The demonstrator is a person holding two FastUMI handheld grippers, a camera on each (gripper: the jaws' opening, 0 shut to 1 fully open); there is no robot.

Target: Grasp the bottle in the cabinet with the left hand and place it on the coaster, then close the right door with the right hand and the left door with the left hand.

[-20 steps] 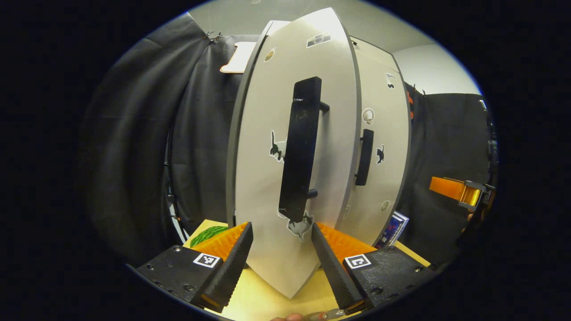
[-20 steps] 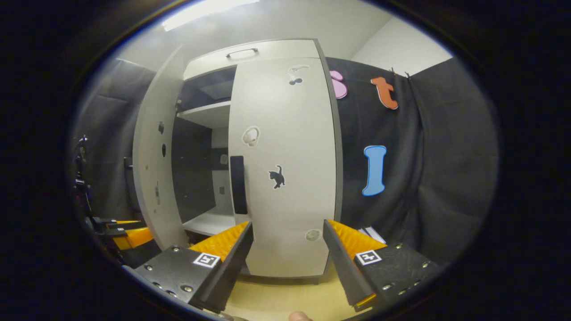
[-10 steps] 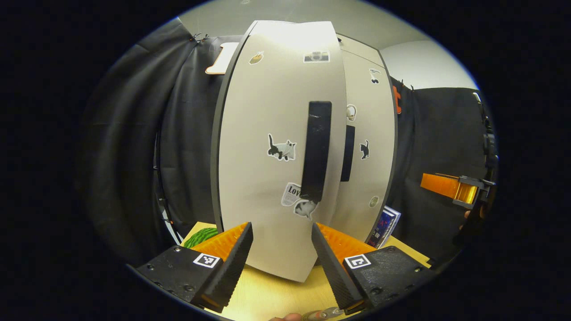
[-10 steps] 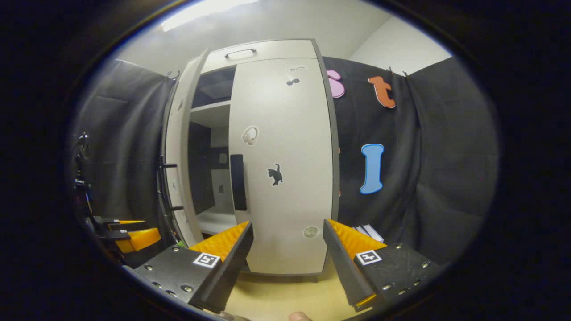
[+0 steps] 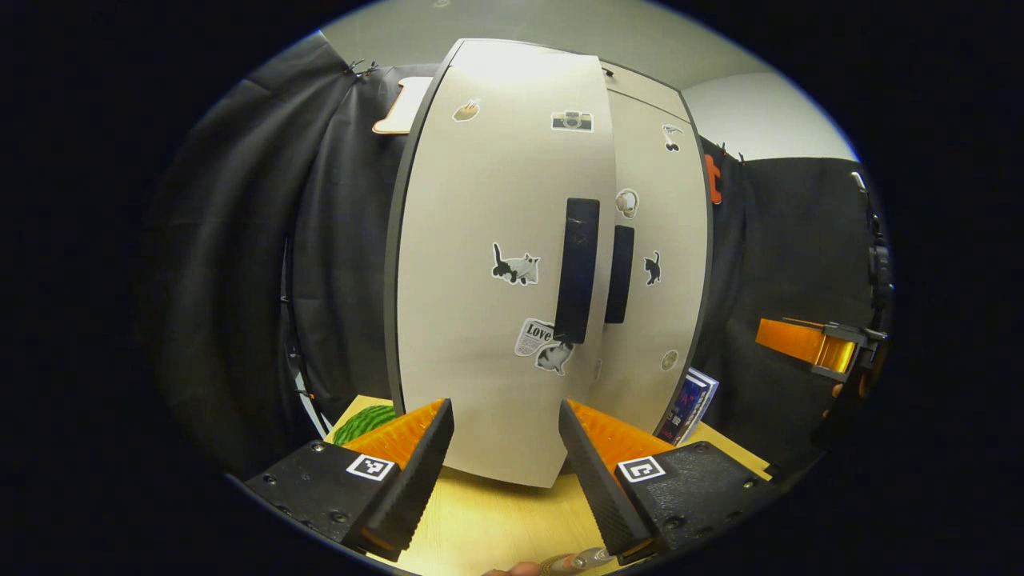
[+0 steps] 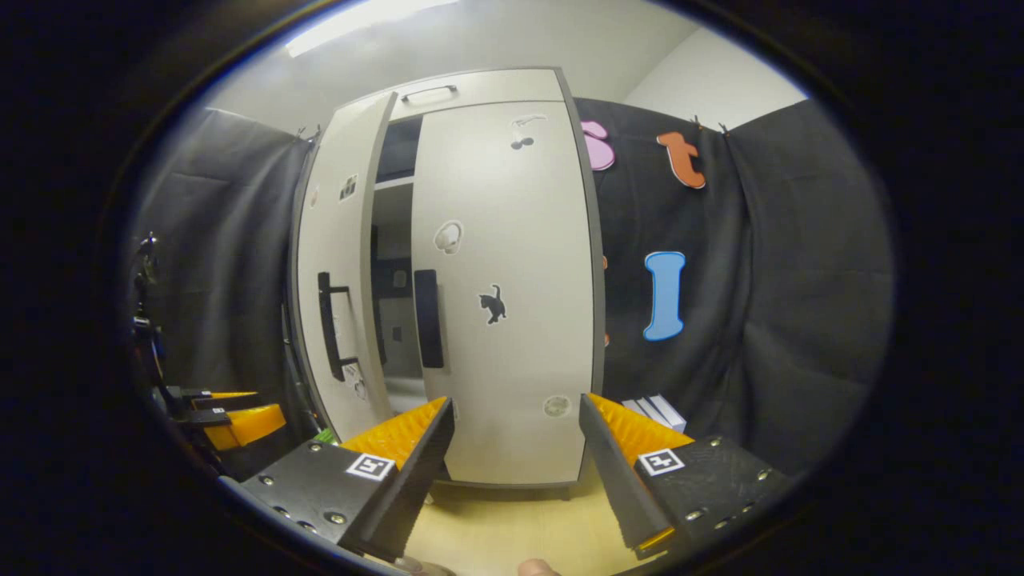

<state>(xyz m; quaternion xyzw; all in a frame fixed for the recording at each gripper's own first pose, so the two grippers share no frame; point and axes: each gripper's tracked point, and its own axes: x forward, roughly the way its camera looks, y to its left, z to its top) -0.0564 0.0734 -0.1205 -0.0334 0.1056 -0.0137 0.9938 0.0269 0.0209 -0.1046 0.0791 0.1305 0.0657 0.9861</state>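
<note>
Left door (image 5: 488,264) of the tall off-white sticker-dotted cabinet (image 6: 512,88) has swung most of the way in over the last second: a second ago you saw it edge-on with its long black bar handle (image 5: 578,270) standing proud, now its face is nearly square to your left gripper (image 5: 504,448). In the right gripper view a narrow dark gap stays open between that door and the right door (image 6: 508,288), which sits flush and looks closed. So the right-hand step reads as done, and the left-door close is in its last stretch; judge it unfinished until that gap goes. Your left gripper's fingers stand wide apart, holding nothing, low in front of the door's bottom edge over the pale wooden tabletop (image 5: 488,528). Your right gripper (image 6: 516,444) is likewise spread wide and empty, held back from the right door. Bottle and coaster: you can't place them from these views. A green melon-patterned object (image 5: 362,422) peeks beside the cabinet's left foot.
</note>
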